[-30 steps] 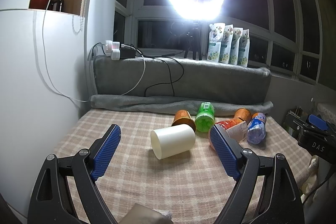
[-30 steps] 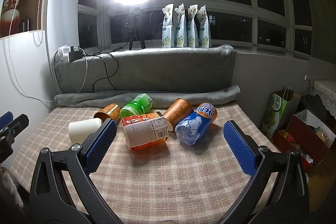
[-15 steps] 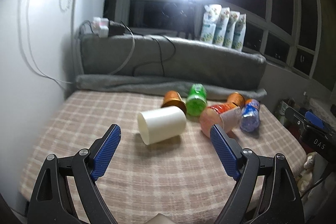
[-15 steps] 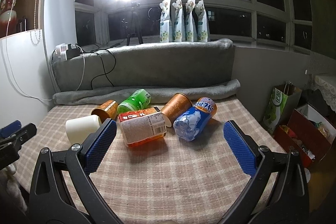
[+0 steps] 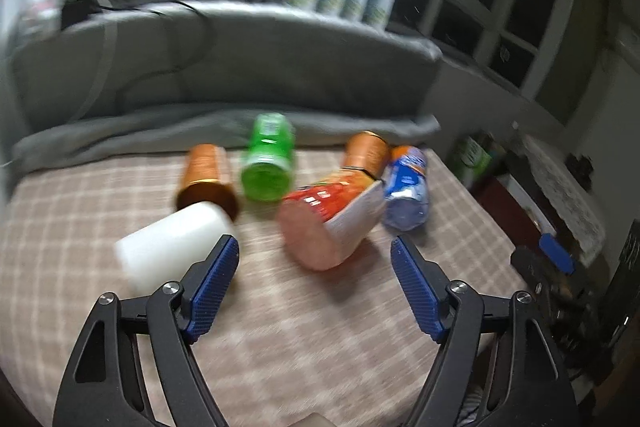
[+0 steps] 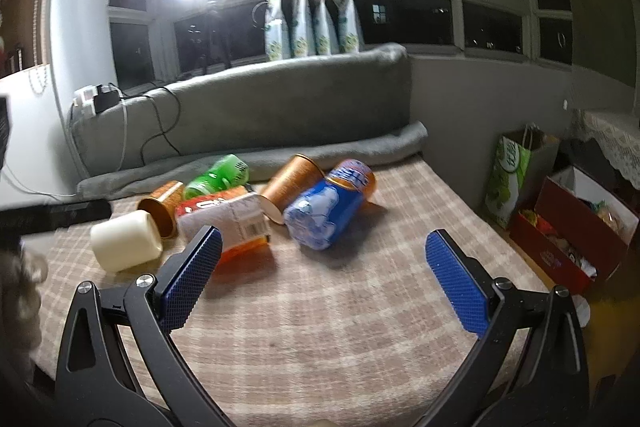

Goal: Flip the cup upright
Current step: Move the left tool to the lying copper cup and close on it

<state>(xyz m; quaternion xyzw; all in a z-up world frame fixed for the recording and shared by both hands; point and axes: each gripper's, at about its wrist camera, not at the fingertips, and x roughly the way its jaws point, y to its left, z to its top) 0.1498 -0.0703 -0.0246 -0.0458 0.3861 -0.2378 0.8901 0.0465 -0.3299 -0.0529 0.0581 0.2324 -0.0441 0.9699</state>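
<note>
A white cup point(image 5: 172, 243) lies on its side on the checked tablecloth point(image 5: 320, 327), left of the pile; it also shows in the right wrist view point(image 6: 126, 245). Two copper-orange cups lie on their sides: one point(image 5: 206, 179) just behind the white cup, one point(image 5: 366, 151) further right. My left gripper point(image 5: 314, 287) is open and empty, its left finger just in front of the white cup. My right gripper point(image 6: 322, 283) is open and empty, in front of the orange bottle point(image 6: 228, 223).
A green bottle point(image 5: 268, 159), an orange bottle point(image 5: 332, 219) and a blue bottle point(image 5: 406, 187) lie among the cups. A grey rolled blanket point(image 6: 280, 163) lines the table's back edge. A green bag point(image 6: 510, 179) and a red box point(image 6: 576, 227) stand on the floor at right.
My left gripper has swung right and down towards the table, the view blurring; the white cup now sits at its left finger. My right gripper has moved slightly closer to the pile.
</note>
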